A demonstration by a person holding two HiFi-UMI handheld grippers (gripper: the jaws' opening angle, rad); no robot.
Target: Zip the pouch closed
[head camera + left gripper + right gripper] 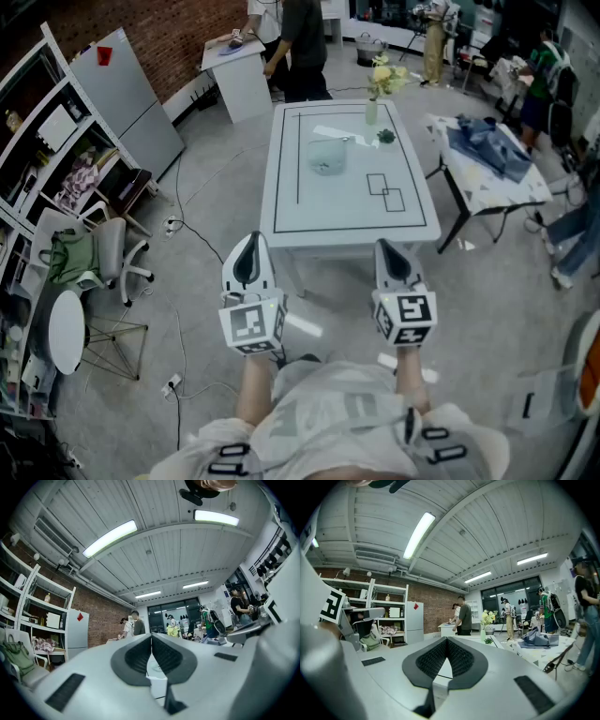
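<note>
Step in hand: approach. Zipping has not begun. I hold my left gripper (pixel 249 246) and right gripper (pixel 394 251) level in front of me, short of the near edge of the table (pixel 281 202). Each has its jaws pressed together on nothing. The pouch (pixel 328 155), pale and see-through, lies flat on the far half of the table, well apart from both grippers. I cannot tell from here how far its zip is already run.

Next move, as I judge it: step in, spread both sets of jaws, then pinch the pouch's end with one gripper and the zip pull with the other.

Surroundings: a vase of yellow flowers (pixel 373 105) and a small green sprig (pixel 386 137) stand just beyond the pouch, and a white strip (pixel 330 132) lies near it. Overreaching could tip the vase. A side table with blue cloth (pixel 487 145) stands to the right. Two people (pixel 292 42) stand beyond the far end.
</note>
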